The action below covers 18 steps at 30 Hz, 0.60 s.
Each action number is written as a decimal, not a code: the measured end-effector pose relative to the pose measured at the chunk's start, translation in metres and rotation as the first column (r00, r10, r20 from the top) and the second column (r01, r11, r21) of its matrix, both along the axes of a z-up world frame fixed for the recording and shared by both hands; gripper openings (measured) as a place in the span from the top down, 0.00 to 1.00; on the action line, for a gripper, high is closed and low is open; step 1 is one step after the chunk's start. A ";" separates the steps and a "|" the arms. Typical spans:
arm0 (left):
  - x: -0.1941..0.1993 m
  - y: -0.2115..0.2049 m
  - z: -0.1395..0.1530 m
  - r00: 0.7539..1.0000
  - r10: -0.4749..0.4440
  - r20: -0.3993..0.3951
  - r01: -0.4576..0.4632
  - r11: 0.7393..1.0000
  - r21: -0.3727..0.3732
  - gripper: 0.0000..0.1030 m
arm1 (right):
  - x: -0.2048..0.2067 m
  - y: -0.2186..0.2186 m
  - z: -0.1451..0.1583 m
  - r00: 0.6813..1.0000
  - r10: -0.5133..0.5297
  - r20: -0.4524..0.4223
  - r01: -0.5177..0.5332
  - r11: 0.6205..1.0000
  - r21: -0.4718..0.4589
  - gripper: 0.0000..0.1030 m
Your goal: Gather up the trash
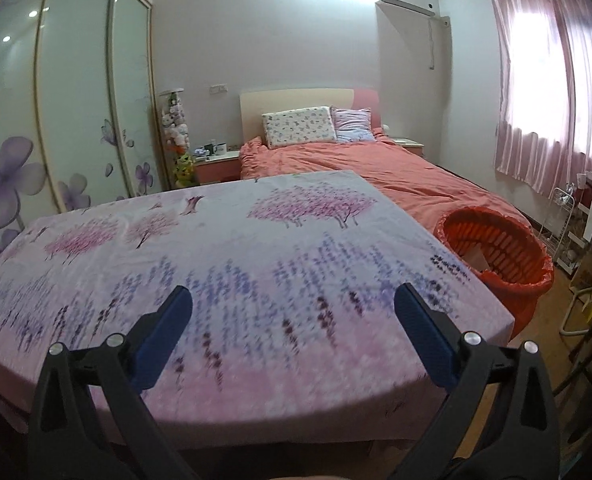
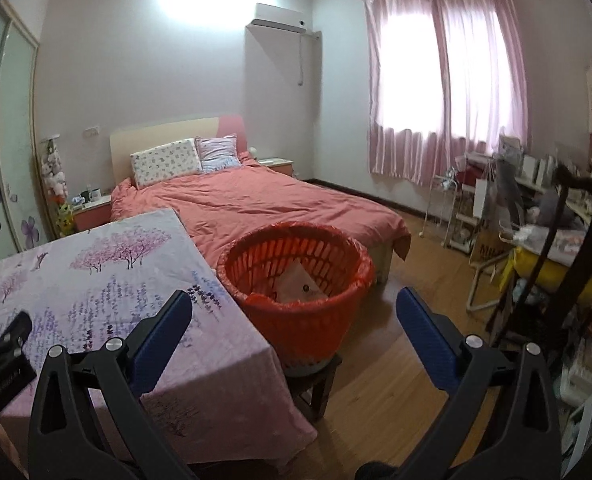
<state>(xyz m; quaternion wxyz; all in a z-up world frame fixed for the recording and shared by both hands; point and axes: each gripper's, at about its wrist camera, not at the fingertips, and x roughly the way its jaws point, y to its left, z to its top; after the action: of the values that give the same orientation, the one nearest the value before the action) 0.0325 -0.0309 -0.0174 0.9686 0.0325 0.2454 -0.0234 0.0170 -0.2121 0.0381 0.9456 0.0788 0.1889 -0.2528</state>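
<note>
An orange slatted trash basket (image 2: 296,312) lined with an orange bag stands on a small dark stool (image 2: 315,384) by the right edge of a table covered in a lilac flowered cloth (image 1: 216,264). Pale paper trash (image 2: 297,284) lies inside it. The basket also shows in the left wrist view (image 1: 495,256). My left gripper (image 1: 294,304) is open and empty above the near part of the cloth. My right gripper (image 2: 294,308) is open and empty, near the basket. Part of the left gripper (image 2: 4,356) shows at the left of the right wrist view.
A bed with a coral cover (image 2: 264,204) lies behind the table and basket. A wardrobe with flower-printed sliding doors (image 1: 56,120) is at the left. A cluttered desk, white wire rack (image 2: 451,208) and chair (image 2: 567,264) fill the right side. Wooden floor (image 2: 383,384) runs between.
</note>
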 end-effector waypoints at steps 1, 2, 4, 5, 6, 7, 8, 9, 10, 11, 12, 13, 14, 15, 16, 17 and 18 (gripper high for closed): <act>-0.003 0.001 -0.001 1.000 0.003 0.000 -0.003 1.000 -0.002 0.04 | 0.000 0.002 0.000 1.000 -0.001 -0.003 0.001 1.000 0.002 0.02; -0.006 0.003 -0.001 1.000 0.005 0.001 -0.005 1.000 -0.008 0.04 | -0.001 0.004 -0.001 1.000 -0.004 -0.009 0.004 1.000 0.005 0.02; -0.010 0.005 0.000 1.000 0.012 0.002 -0.012 1.000 -0.013 0.04 | -0.002 0.008 -0.003 1.000 -0.007 -0.023 0.007 1.000 0.003 0.02; -0.012 0.006 0.000 1.000 0.014 0.005 -0.014 1.000 -0.015 0.04 | -0.001 0.011 -0.004 0.999 -0.011 -0.036 0.011 1.000 -0.002 0.02; -0.013 0.007 -0.001 1.000 0.015 0.007 -0.015 1.000 -0.016 0.04 | 0.000 0.012 -0.004 0.999 -0.012 -0.045 0.012 1.000 -0.006 0.02; -0.014 0.007 0.000 1.000 0.017 0.007 -0.017 1.000 -0.019 0.04 | -0.003 0.018 -0.007 0.999 -0.013 -0.049 0.013 1.000 -0.008 0.02; -0.015 0.008 0.000 1.000 0.018 0.006 -0.017 1.000 -0.021 0.04 | -0.004 0.022 -0.010 0.998 -0.011 -0.055 0.011 1.000 -0.009 0.02; -0.015 0.008 -0.001 1.000 0.020 0.001 -0.020 0.999 -0.027 0.04 | -0.004 0.023 -0.011 0.998 -0.009 -0.061 0.009 1.000 -0.009 0.02; -0.015 0.008 0.000 1.000 0.022 -0.003 -0.022 0.999 -0.030 0.04 | -0.003 0.024 -0.011 0.997 -0.006 -0.071 0.005 1.000 -0.006 0.02; -0.015 0.008 -0.001 1.000 0.023 -0.008 -0.023 0.999 -0.033 0.04 | -0.005 0.026 -0.014 0.997 -0.002 -0.076 0.002 1.000 -0.003 0.02; -0.015 0.009 -0.002 1.000 0.024 -0.012 -0.025 0.999 -0.036 0.04 | -0.005 0.027 -0.014 0.997 0.004 -0.083 -0.003 1.000 0.002 0.02; -0.014 0.009 -0.002 0.999 0.027 -0.018 -0.027 0.999 -0.037 0.04 | -0.005 0.027 -0.016 0.996 0.006 -0.087 -0.006 1.000 0.004 0.02; -0.014 0.010 -0.003 0.999 0.028 -0.025 -0.029 0.999 -0.039 0.04 | -0.005 0.028 -0.017 0.995 0.011 -0.095 -0.010 1.000 0.008 0.02; -0.014 0.010 -0.004 0.999 0.028 -0.032 -0.030 0.999 -0.040 0.04 | -0.005 0.028 -0.017 0.995 0.014 -0.099 -0.013 1.000 0.011 0.02; -0.014 0.011 -0.005 0.999 0.028 -0.037 -0.030 0.999 -0.042 0.04 | -0.005 0.029 -0.019 0.995 0.016 -0.103 -0.014 1.000 0.015 0.02; -0.013 0.011 -0.006 0.999 0.026 -0.043 -0.028 0.999 -0.045 0.04 | -0.005 0.029 -0.019 0.994 0.015 -0.105 -0.014 1.000 0.016 0.02; -0.013 0.012 -0.006 0.999 0.024 -0.048 -0.027 0.999 -0.047 0.04 | -0.005 0.029 -0.019 0.994 0.015 -0.106 -0.013 1.000 0.018 0.02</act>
<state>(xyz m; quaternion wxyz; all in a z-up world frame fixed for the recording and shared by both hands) 0.0194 -0.0192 -0.0238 0.9632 0.0057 0.2681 -0.0177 0.0123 -0.1836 0.0191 0.9352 0.0723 0.2417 -0.2485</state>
